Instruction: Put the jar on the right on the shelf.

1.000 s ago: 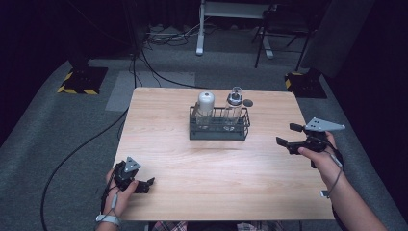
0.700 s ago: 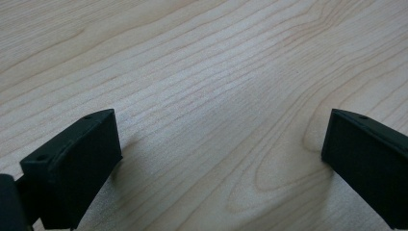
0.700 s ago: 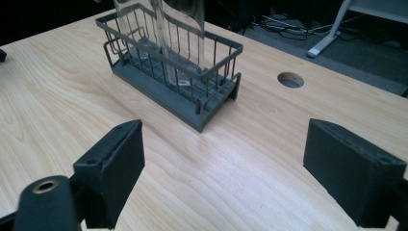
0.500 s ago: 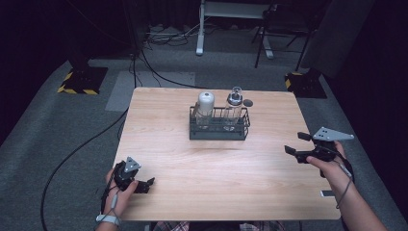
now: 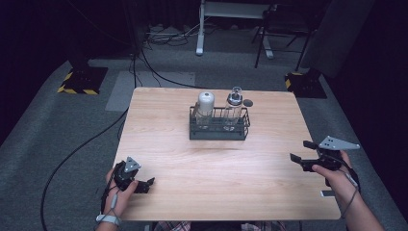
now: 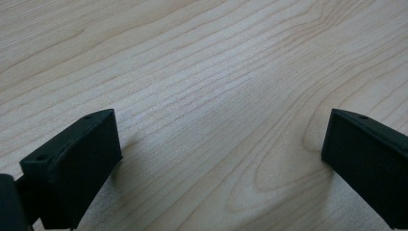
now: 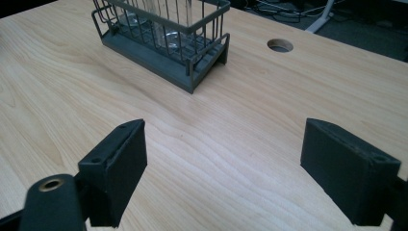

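Observation:
A dark wire rack (image 5: 219, 131) stands at the table's far middle. It holds a white-capped bottle (image 5: 205, 107) on the left and a clear glass bottle (image 5: 234, 107) with a metal top on the right. My right gripper (image 5: 299, 150) hovers over the table's right edge, pointing left toward the rack (image 7: 166, 41). Its jaws have just been closing a little but stand open (image 7: 223, 149), with nothing between them. My left gripper (image 5: 148, 185) rests low at the front left corner. It is open (image 6: 219, 139) over bare wood.
A round cable hole (image 5: 248, 102) sits in the tabletop just behind the rack's right end, also the hole (image 7: 280, 45). A small tag (image 5: 327, 194) lies at the table's front right edge. Cables and a desk frame stand on the floor beyond.
My right hand has drifted right and nearer the front edge, sinking a little. The left hand has stayed put.

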Tool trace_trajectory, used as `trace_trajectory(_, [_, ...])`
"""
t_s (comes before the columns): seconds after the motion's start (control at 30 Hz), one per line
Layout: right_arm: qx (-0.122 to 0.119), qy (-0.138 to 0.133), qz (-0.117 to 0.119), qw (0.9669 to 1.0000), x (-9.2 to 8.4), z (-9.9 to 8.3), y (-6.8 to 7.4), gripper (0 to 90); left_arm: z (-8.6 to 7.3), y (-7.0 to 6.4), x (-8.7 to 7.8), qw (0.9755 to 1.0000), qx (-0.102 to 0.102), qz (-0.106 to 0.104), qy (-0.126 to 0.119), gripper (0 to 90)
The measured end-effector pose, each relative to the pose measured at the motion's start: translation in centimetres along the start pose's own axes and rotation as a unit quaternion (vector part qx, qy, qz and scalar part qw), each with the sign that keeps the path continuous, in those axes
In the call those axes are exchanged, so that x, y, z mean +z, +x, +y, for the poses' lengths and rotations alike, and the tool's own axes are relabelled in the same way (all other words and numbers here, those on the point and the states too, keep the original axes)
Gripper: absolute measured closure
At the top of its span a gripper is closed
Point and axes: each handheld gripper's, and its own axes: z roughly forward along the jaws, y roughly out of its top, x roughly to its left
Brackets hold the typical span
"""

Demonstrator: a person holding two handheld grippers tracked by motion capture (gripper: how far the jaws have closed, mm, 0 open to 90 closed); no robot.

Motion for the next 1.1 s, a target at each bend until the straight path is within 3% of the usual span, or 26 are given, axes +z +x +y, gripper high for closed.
trace_trajectory(1.1, [0.038,0.037,-0.011,0.9985,0.1,-7.2,-0.2,15.8,0.0,0.0,0.0,1.0000,0.000,-0.001,0.000,0.0])
